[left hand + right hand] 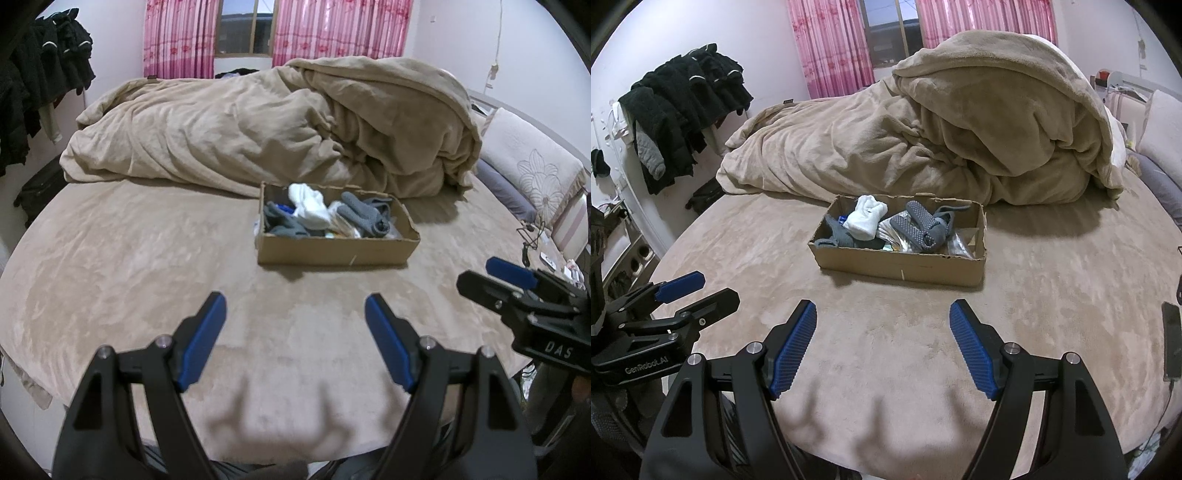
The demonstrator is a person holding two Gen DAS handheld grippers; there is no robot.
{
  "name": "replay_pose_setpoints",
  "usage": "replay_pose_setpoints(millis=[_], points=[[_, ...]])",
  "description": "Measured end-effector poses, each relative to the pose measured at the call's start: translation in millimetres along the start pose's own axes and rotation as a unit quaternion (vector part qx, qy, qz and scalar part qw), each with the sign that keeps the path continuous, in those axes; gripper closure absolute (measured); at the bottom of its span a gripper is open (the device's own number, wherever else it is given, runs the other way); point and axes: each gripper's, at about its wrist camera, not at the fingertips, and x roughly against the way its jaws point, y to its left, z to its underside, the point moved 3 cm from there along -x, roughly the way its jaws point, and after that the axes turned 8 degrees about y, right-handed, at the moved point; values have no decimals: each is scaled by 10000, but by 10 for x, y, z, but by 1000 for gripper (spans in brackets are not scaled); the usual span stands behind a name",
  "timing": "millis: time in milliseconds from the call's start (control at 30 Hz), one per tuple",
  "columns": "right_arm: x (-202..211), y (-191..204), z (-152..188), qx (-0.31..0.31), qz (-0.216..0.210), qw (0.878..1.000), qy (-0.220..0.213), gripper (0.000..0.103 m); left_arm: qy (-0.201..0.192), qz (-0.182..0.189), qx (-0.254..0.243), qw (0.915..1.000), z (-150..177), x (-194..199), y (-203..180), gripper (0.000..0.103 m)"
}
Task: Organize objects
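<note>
In the left wrist view, the left gripper (295,314) is held above the near part of a beige bed sheet (147,258), its blue pads spread wide with nothing between them. Ahead, in the middle of the bed, an open cardboard box (332,253) is seen, well apart from the fingers. It is filled with a white sock (308,206), grey socks (364,218) and some smaller items that are too blurred to be named. Behind the box a crumpled beige duvet (258,125) is heaped. At the right edge the right gripper (495,284) is seen from the side.

In the right wrist view, the right gripper (882,319) is likewise held over the bare sheet (1052,295), jaws parted and empty. The box (897,264) lies ahead, just in front of the duvet (960,147). The left gripper (701,291) appears at the lower left, and what may be a phone (1172,339) lies at the bed's right edge. Dark clothes (683,110) are hung by the wall at left.
</note>
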Motion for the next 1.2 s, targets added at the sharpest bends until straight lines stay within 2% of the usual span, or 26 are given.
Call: replay_pose_setpoints(millis=[1200], points=[[-18,8,-5,0,-6,10000,-1,26,-5,-60,-77,10000,-59,7,39,24]])
